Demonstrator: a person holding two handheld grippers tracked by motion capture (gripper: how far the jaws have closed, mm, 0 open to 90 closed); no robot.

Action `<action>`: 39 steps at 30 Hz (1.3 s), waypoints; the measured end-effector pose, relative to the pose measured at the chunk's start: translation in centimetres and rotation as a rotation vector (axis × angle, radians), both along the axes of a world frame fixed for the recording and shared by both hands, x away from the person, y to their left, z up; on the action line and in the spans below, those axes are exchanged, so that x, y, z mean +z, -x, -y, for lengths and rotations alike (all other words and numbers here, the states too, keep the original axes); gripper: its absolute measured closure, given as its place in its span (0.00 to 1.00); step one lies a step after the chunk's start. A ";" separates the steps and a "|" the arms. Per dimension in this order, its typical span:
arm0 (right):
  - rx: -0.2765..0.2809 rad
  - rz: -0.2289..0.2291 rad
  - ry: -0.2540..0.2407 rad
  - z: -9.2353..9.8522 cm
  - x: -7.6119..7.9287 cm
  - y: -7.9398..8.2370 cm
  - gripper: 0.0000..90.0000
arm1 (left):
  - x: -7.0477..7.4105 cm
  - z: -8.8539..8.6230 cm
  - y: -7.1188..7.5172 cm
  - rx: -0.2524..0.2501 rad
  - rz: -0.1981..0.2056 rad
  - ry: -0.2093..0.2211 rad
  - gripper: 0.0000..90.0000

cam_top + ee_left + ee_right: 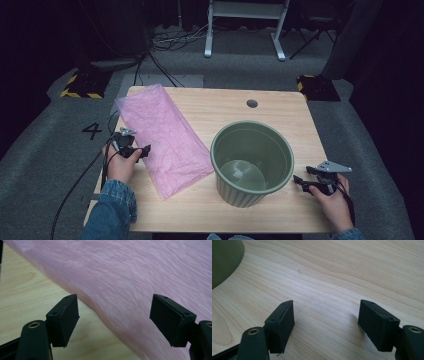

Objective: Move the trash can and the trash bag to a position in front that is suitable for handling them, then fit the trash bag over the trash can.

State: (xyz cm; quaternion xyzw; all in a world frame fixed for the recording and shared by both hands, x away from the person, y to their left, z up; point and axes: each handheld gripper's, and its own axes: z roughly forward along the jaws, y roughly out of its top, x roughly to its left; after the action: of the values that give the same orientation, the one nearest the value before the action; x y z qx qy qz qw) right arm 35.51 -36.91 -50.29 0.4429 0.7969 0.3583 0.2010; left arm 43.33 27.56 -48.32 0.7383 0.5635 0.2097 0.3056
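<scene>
Jaws of left gripper gape over pink bag.

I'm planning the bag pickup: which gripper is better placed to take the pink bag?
Left. The left gripper is open right at the pink bag's edge; the right gripper sits beyond the green bin.

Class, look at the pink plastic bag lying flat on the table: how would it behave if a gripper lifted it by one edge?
The pink plastic bag looks thin and crinkled, so it would probably droop limply. It likely weighs little and may slip between pads.
</scene>
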 end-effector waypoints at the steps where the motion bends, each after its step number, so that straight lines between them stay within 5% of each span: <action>1: 0.000 0.000 0.000 0.0 0.0 0.0 0.32 | 0.0 0.0 -0.4 -0.002 0.005 -0.007 0.26; 5: 0.000 0.000 0.000 0.0 0.0 0.0 0.32 | -0.8 -0.2 -1.7 0.008 -0.061 -0.016 0.29; 8: 0.000 0.000 0.000 0.0 0.0 0.0 0.32 | -1.1 -0.1 -1.8 -0.003 -0.043 -0.036 0.29; 9: 0.000 0.000 0.000 0.0 0.0 0.0 0.32 | -1.1 0.0 -1.6 -0.022 -0.023 -0.031 0.35; 11: 0.000 0.000 0.000 0.0 0.0 0.0 0.32 | -0.9 0.4 -1.4 -0.070 -0.003 -0.035 0.78; 14: 0.000 0.000 0.000 0.0 0.0 0.0 0.32 | -0.7 1.1 -1.4 -0.121 -0.032 -0.028 0.98; 18: 0.000 0.000 -0.002 0.0 0.0 0.0 0.33 | 0.0 1.2 -1.1 -0.148 0.008 0.067 1.00; 26: 0.000 -0.001 -0.004 0.0 0.0 0.0 0.33 | 3.3 1.7 1.2 -0.260 0.183 0.117 1.00; 39: 0.023 0.006 -0.011 -1.0 0.1 0.4 0.43 | 8.9 2.5 4.2 -0.355 0.319 0.181 1.00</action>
State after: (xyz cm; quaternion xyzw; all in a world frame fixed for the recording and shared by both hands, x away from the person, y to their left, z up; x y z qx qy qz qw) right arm 35.12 -35.94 -50.24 0.4336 0.7993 0.3666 0.1967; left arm 39.16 25.03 -39.42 0.7529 0.3860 0.2155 0.4875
